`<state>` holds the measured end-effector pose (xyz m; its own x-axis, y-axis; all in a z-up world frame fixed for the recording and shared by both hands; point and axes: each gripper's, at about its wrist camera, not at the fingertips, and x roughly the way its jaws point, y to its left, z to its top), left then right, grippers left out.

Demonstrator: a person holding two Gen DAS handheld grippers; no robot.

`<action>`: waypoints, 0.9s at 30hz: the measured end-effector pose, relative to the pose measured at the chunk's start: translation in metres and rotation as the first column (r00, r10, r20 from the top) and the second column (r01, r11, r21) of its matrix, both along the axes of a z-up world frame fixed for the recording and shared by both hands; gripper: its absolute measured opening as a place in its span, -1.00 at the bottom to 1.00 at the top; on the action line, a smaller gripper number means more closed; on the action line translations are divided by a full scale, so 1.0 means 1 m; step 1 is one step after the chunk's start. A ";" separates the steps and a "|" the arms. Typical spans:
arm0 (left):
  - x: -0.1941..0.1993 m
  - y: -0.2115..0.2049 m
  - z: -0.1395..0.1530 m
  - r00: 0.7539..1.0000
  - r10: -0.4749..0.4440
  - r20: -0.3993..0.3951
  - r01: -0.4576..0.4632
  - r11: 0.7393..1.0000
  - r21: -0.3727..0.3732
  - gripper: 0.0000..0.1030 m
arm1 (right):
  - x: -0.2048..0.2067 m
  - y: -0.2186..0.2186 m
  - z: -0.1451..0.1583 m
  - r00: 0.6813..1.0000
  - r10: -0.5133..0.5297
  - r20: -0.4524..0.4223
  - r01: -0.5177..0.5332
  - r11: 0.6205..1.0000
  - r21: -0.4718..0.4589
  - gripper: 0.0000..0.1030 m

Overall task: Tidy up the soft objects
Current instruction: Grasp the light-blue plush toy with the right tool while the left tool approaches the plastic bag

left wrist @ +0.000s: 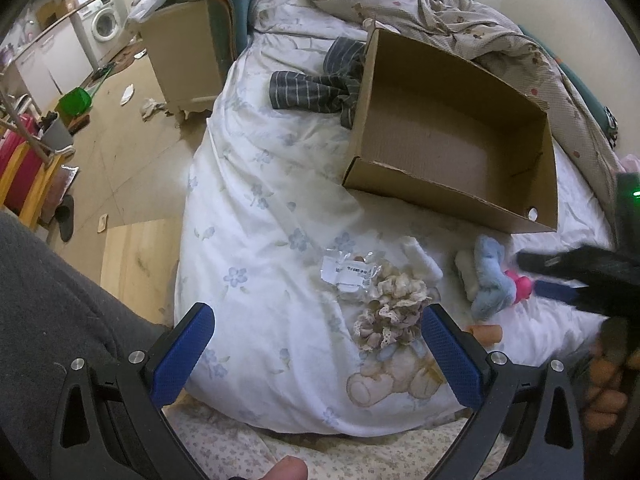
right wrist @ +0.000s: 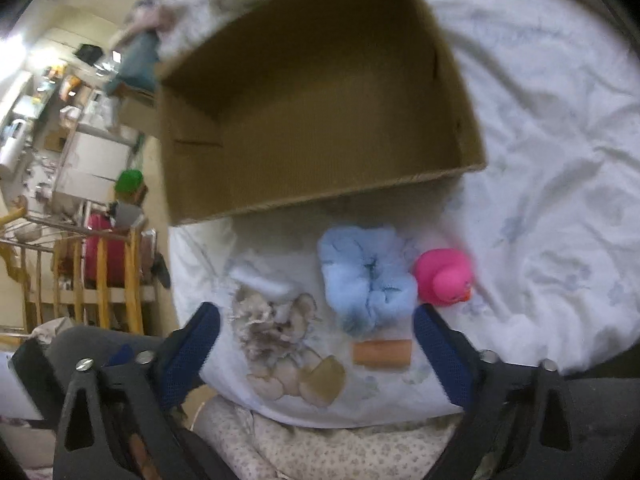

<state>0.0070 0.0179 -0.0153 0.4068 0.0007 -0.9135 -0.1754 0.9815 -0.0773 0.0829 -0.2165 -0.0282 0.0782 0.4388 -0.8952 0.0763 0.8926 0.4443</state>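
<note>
An open cardboard box (left wrist: pixel 432 196) (right wrist: pixel 320 196) lies on the white floral duvet with nothing inside. In front of it lie a beige lace scrunchie (left wrist: pixel 394 312) (right wrist: pixel 268 328), a fluffy blue scrunchie (left wrist: pixel 490 276) (right wrist: pixel 368 276), a pink rubber duck (left wrist: pixel 518 286) (right wrist: pixel 442 276), a white roll (left wrist: pixel 424 260) (right wrist: pixel 260 280) and an orange cylinder (left wrist: pixel 486 334) (right wrist: pixel 380 354). My left gripper (left wrist: pixel 318 328) hovers open, left of the lace scrunchie. My right gripper (right wrist: pixel 316 328) is open above the blue scrunchie and the orange cylinder, touching neither. Its blurred fingers (left wrist: pixel 552 264) enter the left wrist view from the right.
A clear plastic packet (left wrist: pixel 348 272) lies beside the lace scrunchie. A dark striped garment (left wrist: pixel 320 88) rests against the box's far left side, a crumpled blanket (left wrist: pixel 460 20) behind it. The bed's edge drops to the floor on the left, beside a cabinet (left wrist: pixel 180 56). A grey-clad leg (left wrist: pixel 60 320) is close.
</note>
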 end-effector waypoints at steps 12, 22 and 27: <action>0.005 0.011 -0.010 0.998 0.022 -0.051 -0.024 0.999 -0.026 1.00 | 0.007 0.030 -0.075 0.997 0.050 -0.066 -0.062 0.978 -0.200 -0.04; 0.021 0.006 -0.017 0.993 -0.039 -0.112 0.033 0.998 -0.053 0.95 | -0.017 0.035 -0.009 0.989 0.109 0.102 -0.103 0.993 -0.058 -0.52; 0.051 0.003 -0.025 0.983 -0.076 -0.170 0.059 0.993 -0.100 0.68 | -0.033 0.007 0.028 0.977 0.070 0.199 -0.079 0.996 0.041 -0.52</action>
